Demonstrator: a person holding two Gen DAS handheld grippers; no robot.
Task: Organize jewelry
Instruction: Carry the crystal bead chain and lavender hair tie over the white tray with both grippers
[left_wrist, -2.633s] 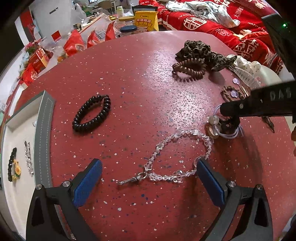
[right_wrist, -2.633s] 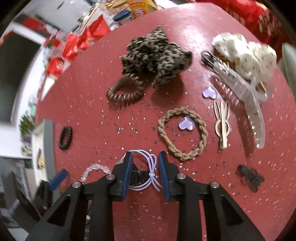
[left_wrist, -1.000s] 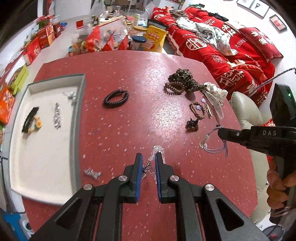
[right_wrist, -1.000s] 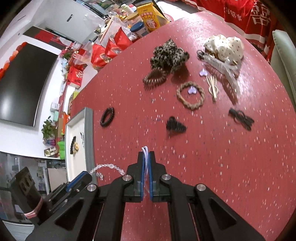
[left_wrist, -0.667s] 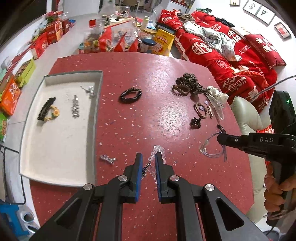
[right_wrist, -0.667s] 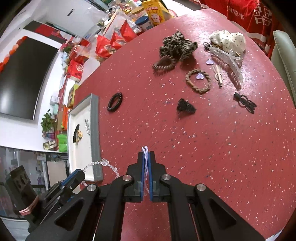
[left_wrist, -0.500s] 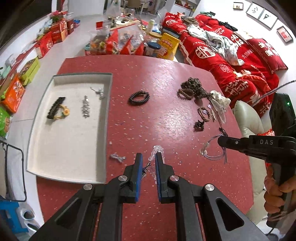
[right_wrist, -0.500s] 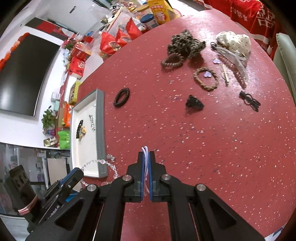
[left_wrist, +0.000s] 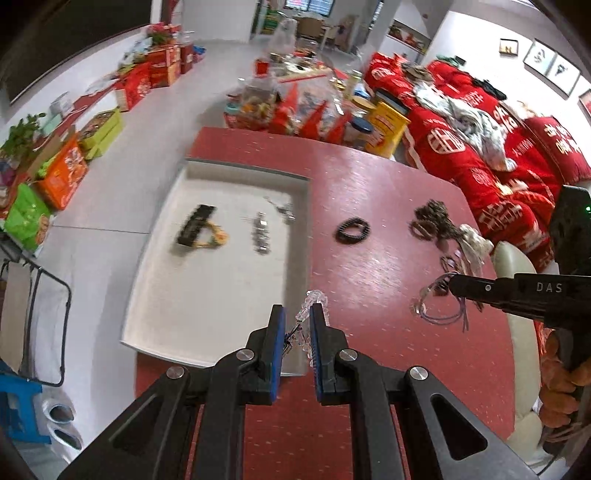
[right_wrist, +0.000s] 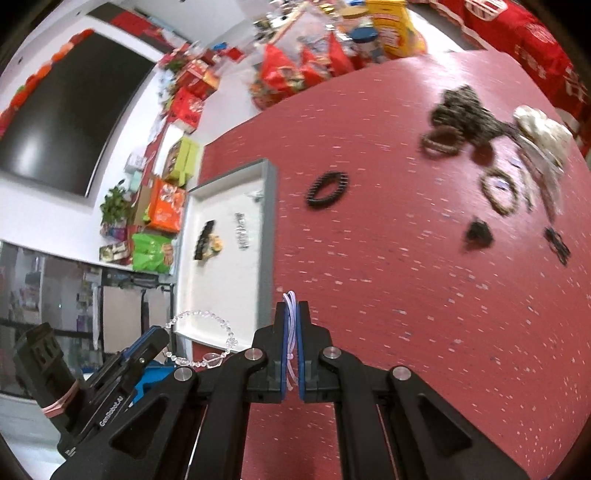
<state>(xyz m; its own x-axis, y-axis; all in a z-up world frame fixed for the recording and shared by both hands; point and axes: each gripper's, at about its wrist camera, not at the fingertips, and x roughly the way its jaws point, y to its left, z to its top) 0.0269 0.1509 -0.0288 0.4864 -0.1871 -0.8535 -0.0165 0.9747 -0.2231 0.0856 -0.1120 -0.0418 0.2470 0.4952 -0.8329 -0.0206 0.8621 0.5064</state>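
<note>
My left gripper (left_wrist: 297, 334) is shut on a clear crystal bead bracelet (left_wrist: 312, 300) and holds it high above the near right edge of the white tray (left_wrist: 207, 306). The bracelet also hangs from it in the right wrist view (right_wrist: 201, 332). My right gripper (right_wrist: 291, 345) is shut on a thin lavender cord loop (right_wrist: 289, 306), held above the red table; the loop dangles from its tip in the left wrist view (left_wrist: 437, 306). The tray holds a black and yellow piece (left_wrist: 201, 230) and silver pieces (left_wrist: 260, 234).
On the red table (left_wrist: 369, 206) lie a black coil bracelet (left_wrist: 352, 229), a leopard scrunchie with a brown coil tie (right_wrist: 458, 122), a braided ring (right_wrist: 500, 194), a black clip (right_wrist: 478, 232), and white hair pieces (right_wrist: 543, 136). Boxes and snacks crowd the far floor. A red sofa is right.
Both grippers have risen higher and shifted left with their loads. The tray now sits nearly under my left gripper, and the view is blurred by motion.
</note>
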